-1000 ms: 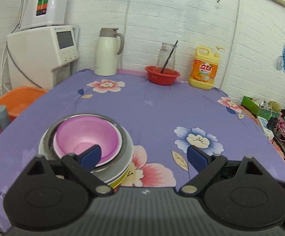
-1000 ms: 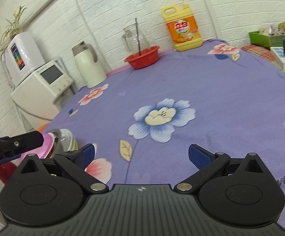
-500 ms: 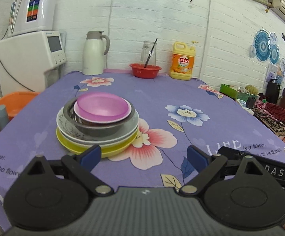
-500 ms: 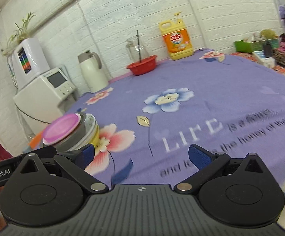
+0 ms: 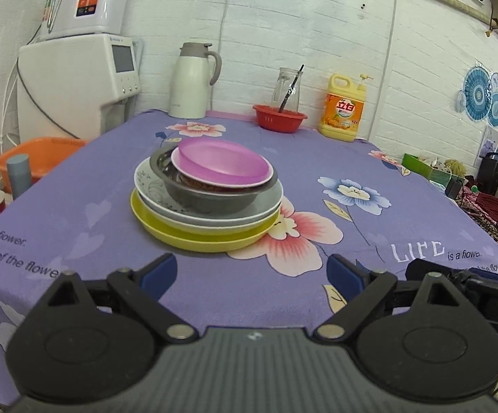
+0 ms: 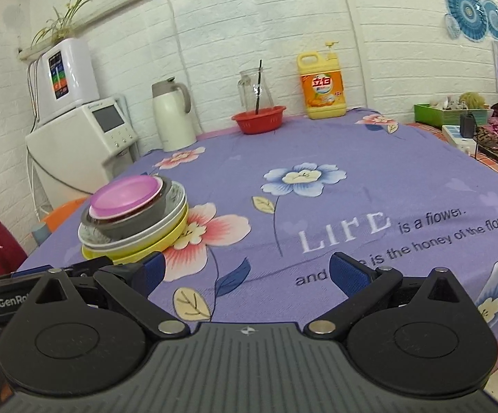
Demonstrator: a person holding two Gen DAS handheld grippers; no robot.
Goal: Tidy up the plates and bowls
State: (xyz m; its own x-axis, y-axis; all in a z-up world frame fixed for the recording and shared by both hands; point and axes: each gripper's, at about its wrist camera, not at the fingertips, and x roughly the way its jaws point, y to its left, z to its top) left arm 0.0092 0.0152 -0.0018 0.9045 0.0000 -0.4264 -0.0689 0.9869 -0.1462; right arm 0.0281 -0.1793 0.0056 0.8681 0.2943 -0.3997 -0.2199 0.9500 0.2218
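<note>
Plainly, the stack was the thing to mind: a pink bowl [image 5: 222,164] sat tilted in a grey metal bowl [image 5: 211,192], which rested on a white patterned plate [image 5: 166,194], itself on a yellow plate [image 5: 194,237]. Between the pink bowl and the metal one a dark reddish rim showed, perhaps another dish; it could not be told for sure.

The pink bowl looked like light plastic, stiff and smooth, likely to slip under a pinch; its raised rim on the near side seemed the best place to take hold. The white plate looked ceramic, heavier and breakable, and was probably best gripped at its overhanging edge. The metal bowl would likely be slick.

The stack stood on the counter [image 5: 317,158], toward its left side, just ahead of the left gripper [image 5: 250,273] and ahead and to the left of the right gripper [image 6: 247,272]. Both grippers hovered near the counter's front edge, short of the dishes, with their blue-padded fingers [image 5: 156,275] spread wide apart and holding nothing.
</note>
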